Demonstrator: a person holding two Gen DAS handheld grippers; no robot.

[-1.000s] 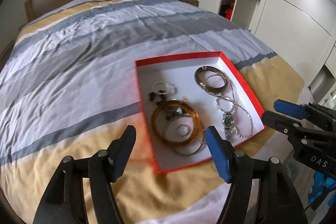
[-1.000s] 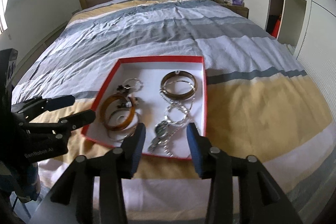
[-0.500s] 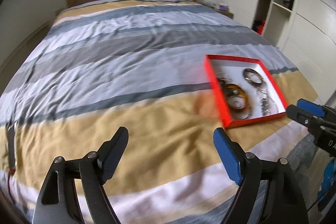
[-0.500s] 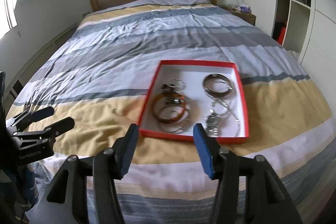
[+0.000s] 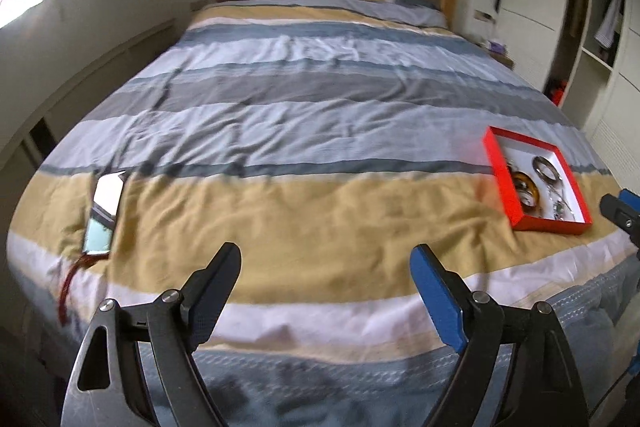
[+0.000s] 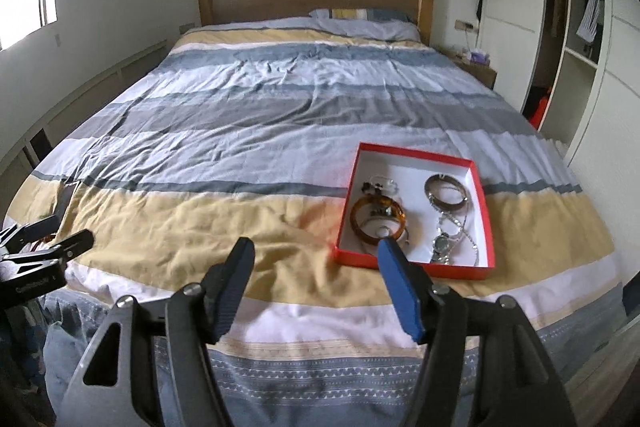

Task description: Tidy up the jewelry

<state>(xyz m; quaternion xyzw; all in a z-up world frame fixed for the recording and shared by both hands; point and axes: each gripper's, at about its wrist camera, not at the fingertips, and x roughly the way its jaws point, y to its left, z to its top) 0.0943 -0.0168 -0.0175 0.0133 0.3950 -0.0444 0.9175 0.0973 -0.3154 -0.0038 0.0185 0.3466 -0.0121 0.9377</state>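
Observation:
A red-rimmed white box lies on the bed near its foot, to the right; it also shows in the left wrist view. In it lie an amber bangle, a dark bangle, a watch with silver chains and small pieces. My right gripper is open and empty, just short of the box's near left corner. My left gripper is open and empty, over the foot of the bed well left of the box.
The striped duvet covers the bed up to a wooden headboard. A phone-like flat object with a red cord lies at the bed's left edge. A white wardrobe stands on the right.
Both grippers have pulled back from the box and swung left; the box now sits far right in the left wrist view. The right gripper's jaws have widened.

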